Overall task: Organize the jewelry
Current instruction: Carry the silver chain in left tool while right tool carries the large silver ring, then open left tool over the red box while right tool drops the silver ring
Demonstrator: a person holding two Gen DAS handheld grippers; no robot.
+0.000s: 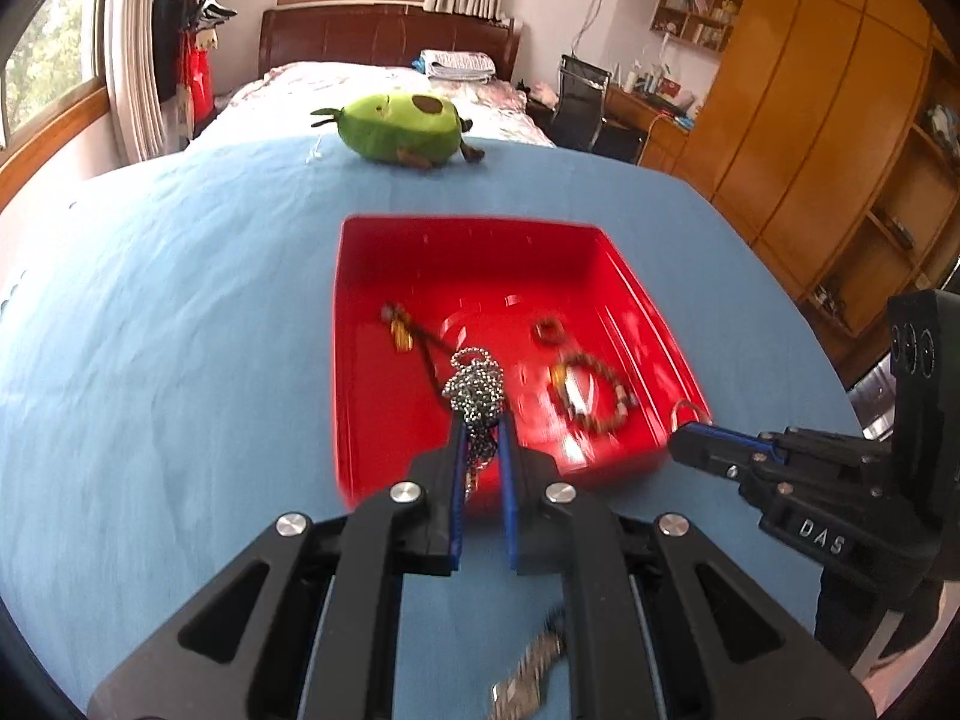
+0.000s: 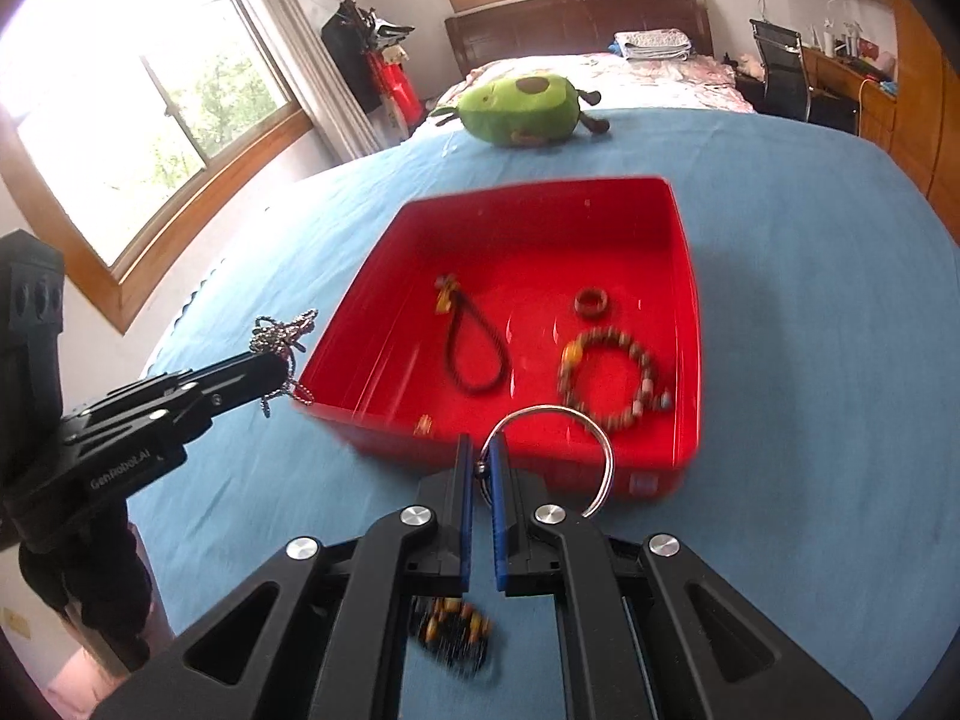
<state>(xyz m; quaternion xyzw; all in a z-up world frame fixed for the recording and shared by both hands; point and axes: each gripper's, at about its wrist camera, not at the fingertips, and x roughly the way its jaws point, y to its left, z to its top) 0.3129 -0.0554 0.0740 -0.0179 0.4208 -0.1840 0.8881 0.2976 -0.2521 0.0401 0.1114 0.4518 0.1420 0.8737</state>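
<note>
A red tray (image 1: 654,324) (image 2: 690,300) sits on the blue cloth. In it lie a black cord pendant (image 2: 474,348), a brown ring (image 2: 591,303) and a beaded bracelet (image 2: 612,384). My left gripper (image 1: 480,426) (image 2: 282,363) is shut on a bunched silver ball chain (image 1: 477,384) (image 2: 282,330), held over the tray's near-left edge. My right gripper (image 2: 480,453) (image 1: 684,435) is shut on a silver bangle (image 2: 576,450), held just before the tray's near-right rim. The bangle shows as a thin loop in the left wrist view (image 1: 690,408).
A green avocado plush (image 1: 399,129) (image 2: 528,111) lies beyond the tray. A silver watch band (image 1: 528,672) lies on the cloth under my left gripper. A dark and amber bead bracelet (image 2: 453,630) lies under my right gripper. Bed, desk and wardrobe stand behind.
</note>
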